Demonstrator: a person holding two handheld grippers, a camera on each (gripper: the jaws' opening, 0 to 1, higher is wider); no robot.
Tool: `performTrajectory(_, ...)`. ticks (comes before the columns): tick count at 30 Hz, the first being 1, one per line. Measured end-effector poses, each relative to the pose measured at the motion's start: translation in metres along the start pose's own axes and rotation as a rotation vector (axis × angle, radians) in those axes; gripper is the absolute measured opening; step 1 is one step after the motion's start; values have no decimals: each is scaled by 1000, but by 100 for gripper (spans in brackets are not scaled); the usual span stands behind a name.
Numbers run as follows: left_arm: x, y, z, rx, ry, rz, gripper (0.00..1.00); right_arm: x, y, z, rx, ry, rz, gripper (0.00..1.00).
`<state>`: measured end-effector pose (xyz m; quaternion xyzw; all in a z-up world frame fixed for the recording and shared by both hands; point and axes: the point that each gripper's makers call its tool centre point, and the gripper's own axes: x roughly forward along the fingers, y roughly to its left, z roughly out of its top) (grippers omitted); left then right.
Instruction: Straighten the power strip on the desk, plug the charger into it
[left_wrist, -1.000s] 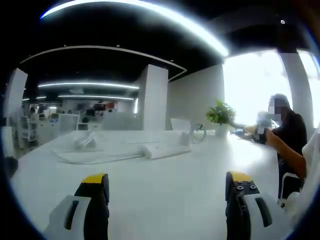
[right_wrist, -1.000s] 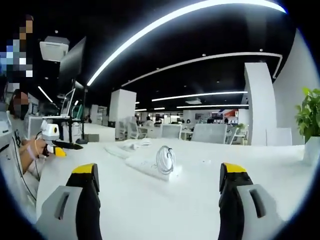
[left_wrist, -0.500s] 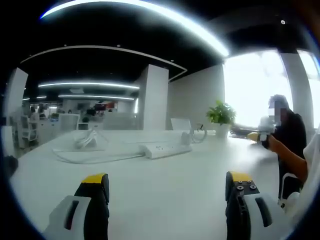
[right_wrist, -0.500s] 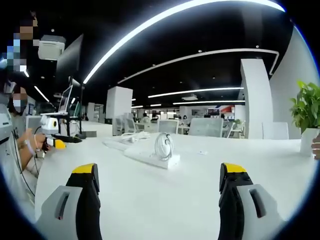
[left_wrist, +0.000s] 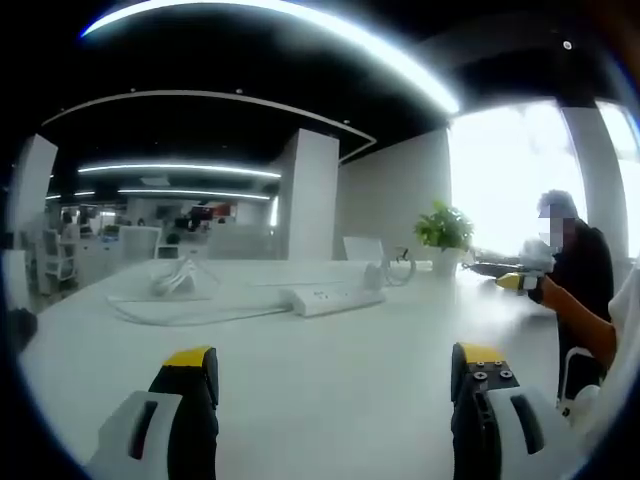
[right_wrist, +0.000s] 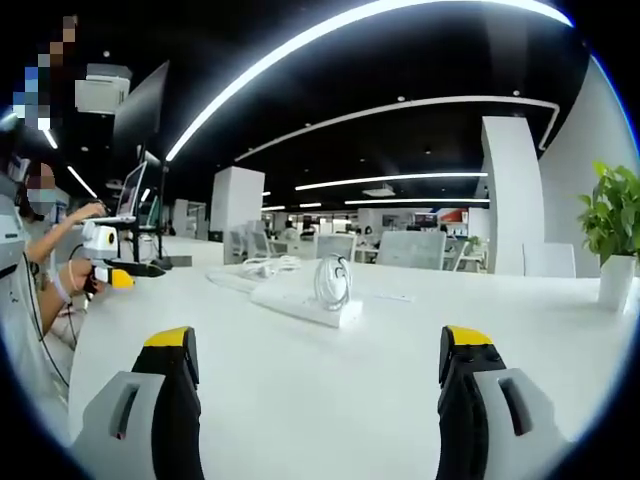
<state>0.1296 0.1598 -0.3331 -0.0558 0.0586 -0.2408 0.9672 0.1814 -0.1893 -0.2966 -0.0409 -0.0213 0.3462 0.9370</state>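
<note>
A white power strip (left_wrist: 334, 298) lies at an angle on the white desk (left_wrist: 330, 390), its white cord (left_wrist: 190, 312) trailing off to the left. In the right gripper view the same power strip (right_wrist: 300, 306) has a coiled white charger cable (right_wrist: 332, 281) resting on its near end. My left gripper (left_wrist: 330, 375) is open, well short of the strip, nothing between its yellow-tipped fingers. My right gripper (right_wrist: 315, 355) is open too, low over the desk and short of the strip.
A potted plant (left_wrist: 442, 236) stands at the far side of the desk; the plant (right_wrist: 610, 230) also shows at the right. A seated person (left_wrist: 575, 270) holds another gripper at the desk's end. A monitor on a stand (right_wrist: 140, 130) rises at the left.
The right gripper's camera has dropped a little lower and closer to the strip. The seated person's hand-held gripper has shifted. The left gripper has stayed put.
</note>
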Motion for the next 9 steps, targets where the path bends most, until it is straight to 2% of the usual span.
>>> performTrajectory(9, -1, 0, -1, -2, -2, 1, 99, -1, 1, 0, 2, -5, -2, 100)
